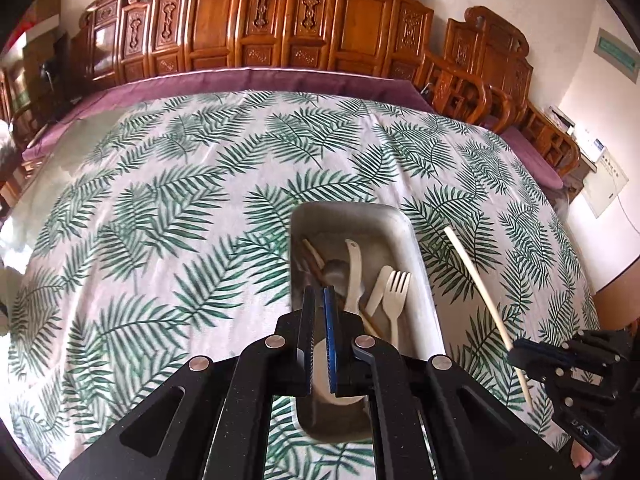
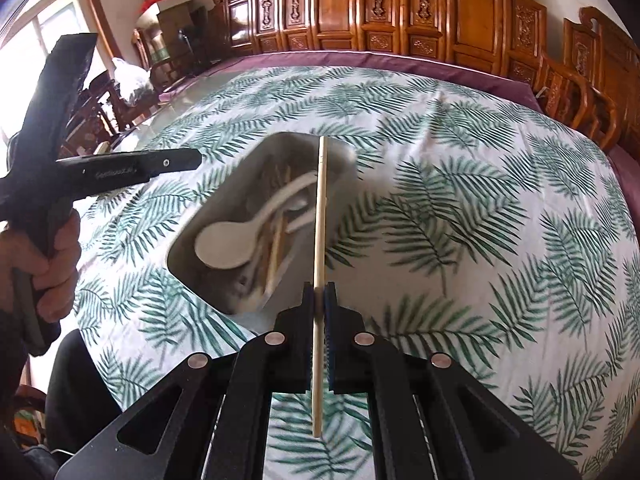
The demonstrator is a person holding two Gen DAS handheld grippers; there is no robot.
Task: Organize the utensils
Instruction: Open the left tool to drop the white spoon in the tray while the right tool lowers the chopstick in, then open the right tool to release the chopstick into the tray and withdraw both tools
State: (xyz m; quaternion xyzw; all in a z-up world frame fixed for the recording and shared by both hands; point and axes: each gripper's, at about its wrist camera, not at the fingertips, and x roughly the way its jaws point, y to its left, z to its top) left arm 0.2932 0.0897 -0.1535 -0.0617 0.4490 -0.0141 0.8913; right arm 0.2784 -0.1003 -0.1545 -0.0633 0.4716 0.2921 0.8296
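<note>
White letters that look like "UAS", seen upside down, stand on the black body of the right gripper (image 1: 516, 354), low and far right of the left gripper (image 1: 318, 300) jaws. A line of raised lettering runs along the left gripper's finger, up and left of the right gripper's jaws, too blurred to read. The green wall sign (image 1: 616, 54) and the white wall panel (image 1: 604, 184), beyond the jaws to the right, carry print too small to read.

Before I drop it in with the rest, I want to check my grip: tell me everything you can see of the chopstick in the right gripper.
The chopstick is one pale, wood-coloured, thin straight stick. The right gripper is shut on it part-way along, so a long part points ahead and a shorter part sticks out behind. It hangs in the air, its front end over the metal tray, touching only the pads.
</note>
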